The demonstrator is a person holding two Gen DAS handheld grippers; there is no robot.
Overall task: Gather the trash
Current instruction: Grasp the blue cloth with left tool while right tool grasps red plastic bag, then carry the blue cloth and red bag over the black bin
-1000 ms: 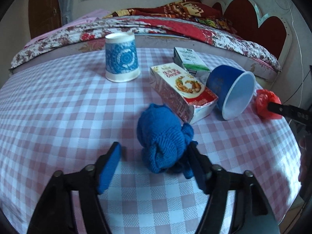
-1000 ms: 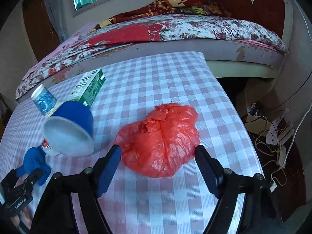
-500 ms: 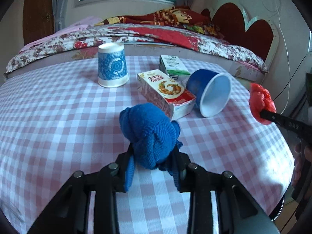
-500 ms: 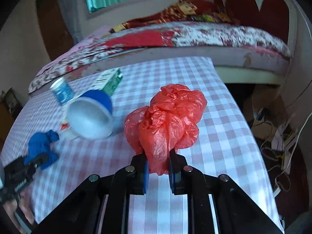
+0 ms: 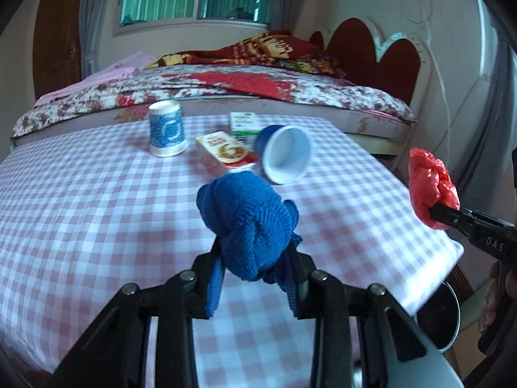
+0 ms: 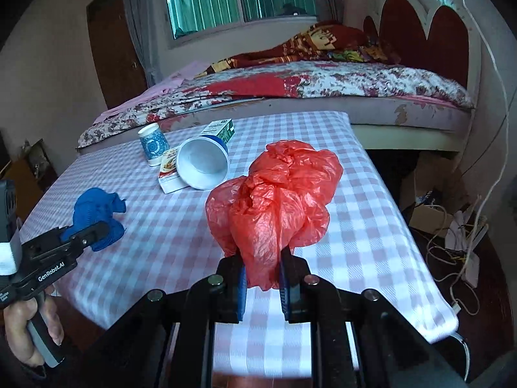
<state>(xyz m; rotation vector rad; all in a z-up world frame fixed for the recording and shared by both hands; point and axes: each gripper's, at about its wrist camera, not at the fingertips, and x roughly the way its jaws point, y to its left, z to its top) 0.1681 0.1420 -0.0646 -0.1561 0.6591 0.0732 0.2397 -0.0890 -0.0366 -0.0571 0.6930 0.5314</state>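
Observation:
My left gripper (image 5: 253, 252) is shut on a balled blue knitted cloth (image 5: 247, 223) and holds it above the pink checked table (image 5: 97, 200). My right gripper (image 6: 262, 268) is shut on a crumpled red plastic bag (image 6: 274, 200), lifted off the table. The bag also shows at the right in the left wrist view (image 5: 431, 187); the cloth shows at the left in the right wrist view (image 6: 97, 213). On the table lie a tipped blue cup (image 5: 286, 155), a snack box (image 5: 226, 155), a green carton (image 5: 244, 123) and an upright patterned cup (image 5: 166, 132).
A bed (image 5: 226, 90) with a floral cover stands behind the table. Cables and boxes (image 6: 452, 220) lie on the floor to the right of the table. A round dark thing (image 5: 442, 310) sits below the table's right front corner.
Both grippers shut, the left on the blue cloth and the right on the red bag, then lifted them off the table and drew back.

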